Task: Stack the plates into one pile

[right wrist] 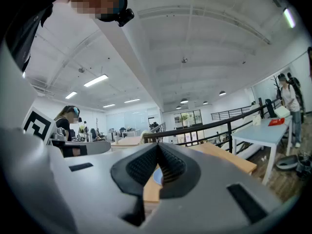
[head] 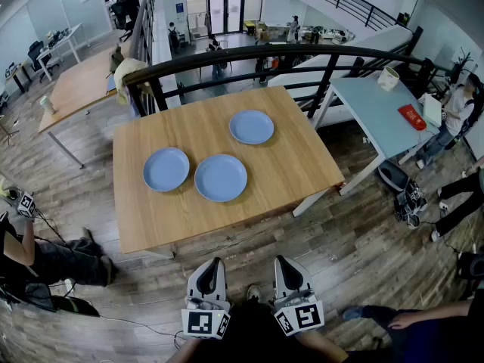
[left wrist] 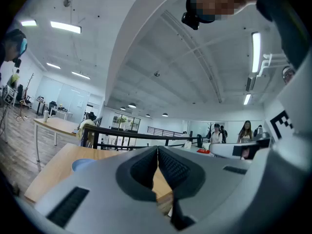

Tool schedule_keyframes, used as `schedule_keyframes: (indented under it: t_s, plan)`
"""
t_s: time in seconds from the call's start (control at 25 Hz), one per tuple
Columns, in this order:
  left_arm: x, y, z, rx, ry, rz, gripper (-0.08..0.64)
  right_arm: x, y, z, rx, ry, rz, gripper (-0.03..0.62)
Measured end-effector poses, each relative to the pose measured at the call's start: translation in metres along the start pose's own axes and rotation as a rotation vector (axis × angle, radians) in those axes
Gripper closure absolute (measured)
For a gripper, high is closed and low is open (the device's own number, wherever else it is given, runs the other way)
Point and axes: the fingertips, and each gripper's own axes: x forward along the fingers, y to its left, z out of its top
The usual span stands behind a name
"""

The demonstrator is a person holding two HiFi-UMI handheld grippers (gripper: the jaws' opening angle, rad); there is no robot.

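Three light blue plates lie apart on the wooden table point(head: 295, 172): one at the left point(head: 166, 169), one in the middle point(head: 221, 178), one further back at the right point(head: 252, 127). Both grippers hang below the table's near edge, close to the person's body. My left gripper point(head: 212, 269) is shut and holds nothing; its jaws meet in the left gripper view point(left wrist: 157, 149), with a plate's edge point(left wrist: 82, 165) beyond. My right gripper point(head: 285, 265) is also shut and empty, jaws touching in the right gripper view point(right wrist: 157, 146).
A black railing point(head: 249, 59) runs behind the table. A light blue table point(head: 378, 112) stands at the right, another wooden table point(head: 79, 85) at the back left. People sit or stand at the left point(head: 30, 255) and right point(head: 457, 112) on the wooden floor.
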Motion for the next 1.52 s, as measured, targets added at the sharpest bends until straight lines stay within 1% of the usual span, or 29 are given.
schedule_keyframes:
  t_s: [0.4,0.6,0.76,1.12,1.32,1.52]
  plan:
    - [0.008,-0.009,-0.001,0.001,0.0,0.003,0.536,0.0,-0.011,0.0,0.007,0.002,0.011,0.563]
    - [0.018,-0.02,-0.005,0.001,0.003,0.008,0.537,-0.001,-0.026,0.003,0.026,-0.011,0.014,0.561]
    - [0.031,-0.033,-0.009,0.003,0.006,0.014,0.537,-0.001,-0.044,0.003,0.023,-0.006,0.024,0.561]
    - [0.049,-0.052,-0.015,0.015,0.008,0.067,0.537,0.003,-0.078,-0.002,0.02,0.001,0.063,0.561]
    - [0.063,-0.05,-0.022,0.021,0.024,0.076,0.536,0.015,-0.088,-0.007,0.033,0.008,0.066,0.561]
    - [0.091,-0.035,-0.027,0.006,0.035,0.073,0.535,0.045,-0.096,-0.009,0.036,0.016,0.056,0.561]
